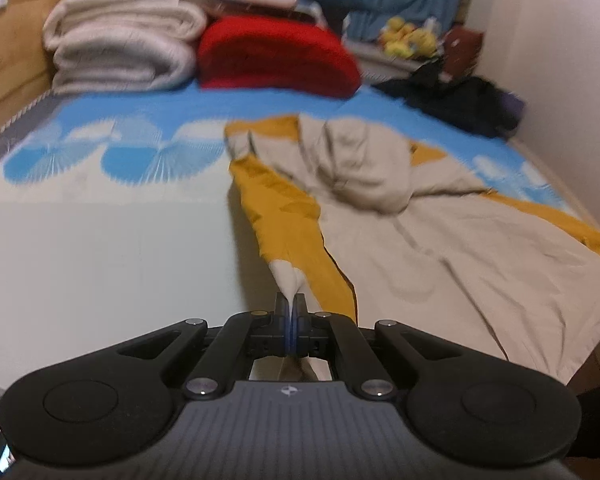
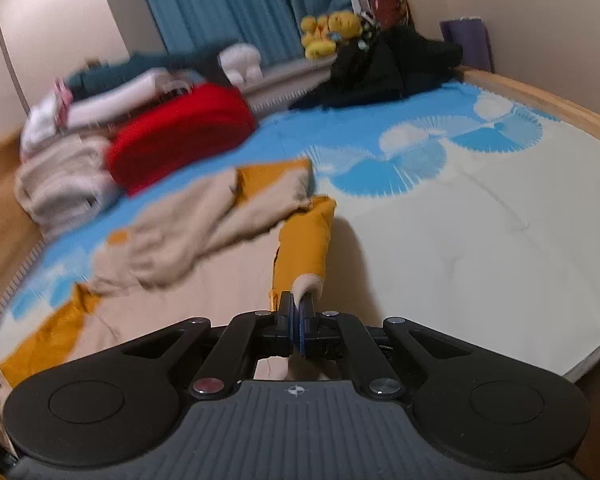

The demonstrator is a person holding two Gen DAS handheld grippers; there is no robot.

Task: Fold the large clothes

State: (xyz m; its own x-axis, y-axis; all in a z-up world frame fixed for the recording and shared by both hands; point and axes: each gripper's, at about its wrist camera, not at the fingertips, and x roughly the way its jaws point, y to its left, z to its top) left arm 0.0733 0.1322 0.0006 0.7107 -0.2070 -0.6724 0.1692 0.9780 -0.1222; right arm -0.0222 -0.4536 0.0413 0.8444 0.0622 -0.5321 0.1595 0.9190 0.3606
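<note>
Fabric is pinched at the bottom centre of both wrist views. The left gripper point(image 1: 292, 302) has its jaws pressed together on a beige cuff or corner of the beige-and-mustard garment point(image 1: 420, 248), and the cloth rises from the pinch in a taut mustard strip toward the middle of the frame. The right gripper point(image 2: 298, 304) likewise clamps a beige tip with a mustard sleeve-like length running up from it. Holding two ends at once looks meant to lift and stretch the piece so that it can be laid flat or doubled over; that is a judgement, not something shown.

Beyond the grippers, the bulk of the garment lies crumpled on the bed sheet point(image 1: 100, 240), filling the centre and right of the left view and the left-centre of the right view. A hood-like lump bunches in the middle of it, so the fold appears barely begun. The pale part of the sheet beside it gives room to spread the cloth.

Farther up, a red cushion point(image 1: 276, 54) and a stack of folded cream blankets point(image 1: 120, 44) sit at the upper left, apparently pushed back out of the working area. A dark heap of clothes point(image 2: 388, 68) lies at the upper right of the right view, near yellow plush toys point(image 2: 328, 32) and a blue curtain point(image 2: 240, 0) at the top.
</note>
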